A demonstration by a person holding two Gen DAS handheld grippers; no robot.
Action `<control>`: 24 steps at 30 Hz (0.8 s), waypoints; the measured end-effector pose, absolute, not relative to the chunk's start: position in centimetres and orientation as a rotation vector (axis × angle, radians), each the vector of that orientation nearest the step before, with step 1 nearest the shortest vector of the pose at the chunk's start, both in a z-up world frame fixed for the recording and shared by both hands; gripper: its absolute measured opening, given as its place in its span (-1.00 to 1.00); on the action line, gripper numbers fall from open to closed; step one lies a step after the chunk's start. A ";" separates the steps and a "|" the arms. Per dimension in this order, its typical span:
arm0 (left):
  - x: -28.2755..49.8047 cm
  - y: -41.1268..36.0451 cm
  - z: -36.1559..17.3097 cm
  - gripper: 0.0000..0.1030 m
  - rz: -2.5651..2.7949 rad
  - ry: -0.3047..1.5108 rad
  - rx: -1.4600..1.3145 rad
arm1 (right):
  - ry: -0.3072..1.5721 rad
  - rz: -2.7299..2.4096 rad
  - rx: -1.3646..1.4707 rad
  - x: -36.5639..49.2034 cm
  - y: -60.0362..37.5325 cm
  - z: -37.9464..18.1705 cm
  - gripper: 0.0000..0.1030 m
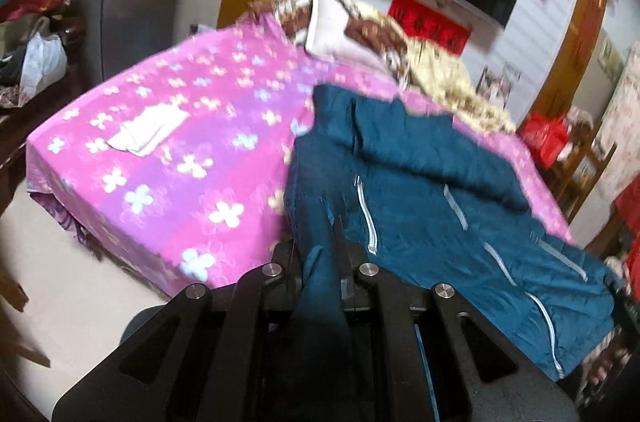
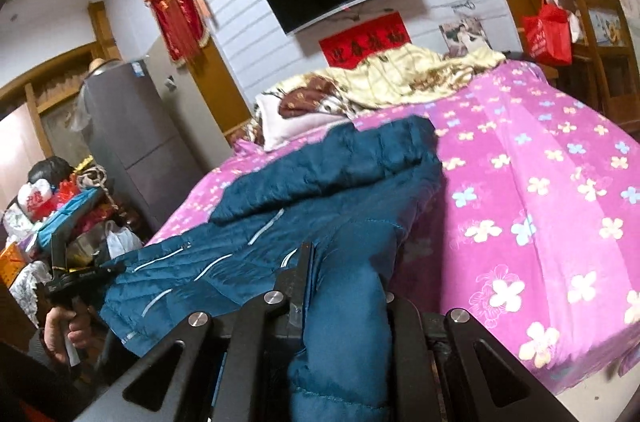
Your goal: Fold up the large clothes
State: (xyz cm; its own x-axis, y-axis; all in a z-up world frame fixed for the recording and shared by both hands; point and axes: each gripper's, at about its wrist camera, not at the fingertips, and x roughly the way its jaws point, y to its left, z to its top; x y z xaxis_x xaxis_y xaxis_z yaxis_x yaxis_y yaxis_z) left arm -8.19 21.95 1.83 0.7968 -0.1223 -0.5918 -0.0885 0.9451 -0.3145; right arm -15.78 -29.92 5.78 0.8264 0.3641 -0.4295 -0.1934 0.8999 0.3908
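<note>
The teal jacket (image 1: 420, 182) lies on the pink floral bed (image 1: 180, 142), long axis running from its near hem toward the pillows. The left gripper (image 1: 324, 262) and right gripper (image 2: 340, 286) each have jaws clamped on its near edge, apparently the hem.

A: What does the right gripper (image 2: 340, 286) hold?
B: Its jaws are clamped on a fold of the teal jacket (image 2: 320, 190), which sprawls over the pink flowered bed (image 2: 540, 182).
A: And at far left?
B: A hand (image 2: 66, 332) grips the other gripper's handle.
</note>
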 end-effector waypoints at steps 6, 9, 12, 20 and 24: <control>-11.0 22.4 6.7 -0.86 -0.021 0.516 -0.394 | 0.406 0.335 0.338 -18.4 -30.2 9.7 -0.77; -11.3 22.5 8.9 -0.86 -0.037 0.458 -0.396 | 0.348 0.346 0.346 -19.0 -30.6 11.4 -0.77; -9.5 22.3 9.5 -0.86 -0.033 0.448 -0.393 | 0.322 0.349 0.342 -18.7 -30.7 12.3 -0.77; -1.4 21.6 7.7 -0.86 0.025 0.519 -0.442 | 0.385 0.306 0.379 -12.6 -30.7 11.4 -0.77; 3.0 21.0 8.9 -0.86 0.053 0.507 -0.434 | 0.392 0.284 0.429 -8.1 -31.2 11.1 -0.77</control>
